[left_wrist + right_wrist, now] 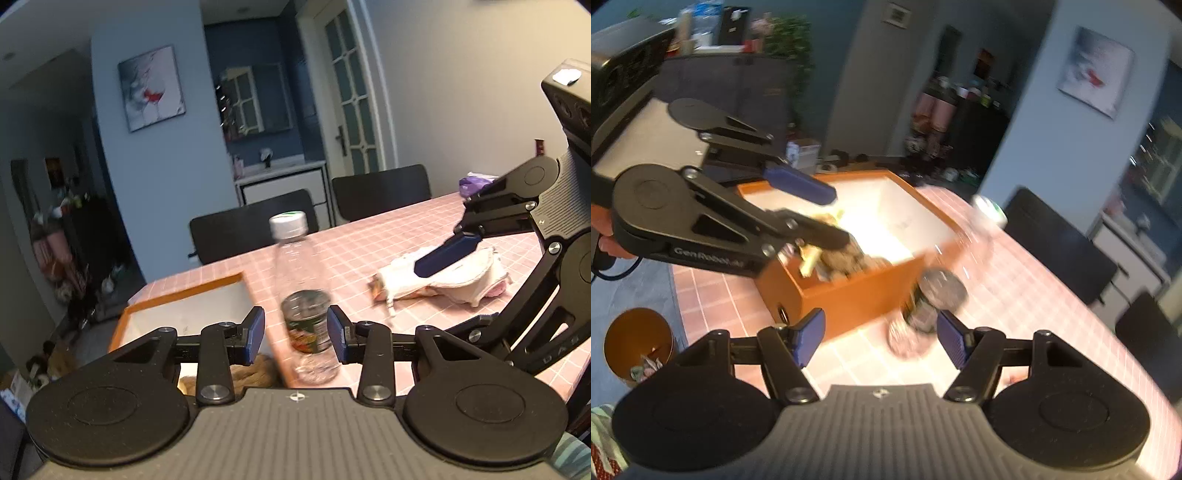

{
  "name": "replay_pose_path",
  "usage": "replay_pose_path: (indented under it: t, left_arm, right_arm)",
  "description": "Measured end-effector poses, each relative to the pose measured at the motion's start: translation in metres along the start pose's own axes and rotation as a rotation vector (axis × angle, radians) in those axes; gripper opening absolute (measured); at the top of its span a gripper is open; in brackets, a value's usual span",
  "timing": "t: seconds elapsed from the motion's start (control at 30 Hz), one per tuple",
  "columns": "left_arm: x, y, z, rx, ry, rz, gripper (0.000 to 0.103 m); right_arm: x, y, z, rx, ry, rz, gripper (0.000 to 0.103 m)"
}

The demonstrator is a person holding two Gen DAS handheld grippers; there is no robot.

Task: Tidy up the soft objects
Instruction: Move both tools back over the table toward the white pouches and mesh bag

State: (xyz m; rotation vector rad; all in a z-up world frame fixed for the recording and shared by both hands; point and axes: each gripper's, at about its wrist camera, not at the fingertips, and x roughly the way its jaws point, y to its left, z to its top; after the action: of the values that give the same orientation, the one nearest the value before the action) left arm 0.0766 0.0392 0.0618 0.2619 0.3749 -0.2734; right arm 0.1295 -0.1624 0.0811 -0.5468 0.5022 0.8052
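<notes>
Soft objects are in two places: a brown plush heap [849,260] lies inside the box at its near end, and a white cloth bundle [439,282] lies on the table to the right, well apart from the box. Largest in view is the table [369,236] with its pink checked cover, with two dark chairs [255,225] along its far side. On its left part stands the orange box [864,295], white inside and open at the top. A clear plastic bottle [304,295] with a white cap stands just to the right of the box, blurred in both views; it seems upright in the left view and tilted in the right. On the floor to the near left of the table is a round copper-coloured bin [639,343] with scraps in it. The left gripper [295,334] is partly open and empty; the bottle shows in the gap between its blue pads, but beyond them, untouched. The right gripper [881,339] has its jaws wider apart and grips nothing; in the left view one of its fingers [447,253] hangs over the white cloth without clearly touching it.
</notes>
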Motion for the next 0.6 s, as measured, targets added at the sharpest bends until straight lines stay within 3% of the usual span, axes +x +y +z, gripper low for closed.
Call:
replay_pose_path:
  t: [0.17,0.37,0.6]
  left_arm:
    - [0.024,-0.023,-0.004,-0.051,-0.015,-0.102,0.045]
    - [0.066,-0.059,-0.005,-0.038,-0.014,-0.201,0.045]
    - [0.121,-0.088,0.006,-0.018,0.006,-0.243,0.045]
  right_arm:
    - [-0.007,-0.021,-0.041,0.115,0.034,-0.077,0.066]
    - [-0.010,-0.059,-0.084,0.249,0.087,-0.191,0.066]
    - [-0.009,-0.105,-0.124,0.342,0.122,-0.305,0.067]
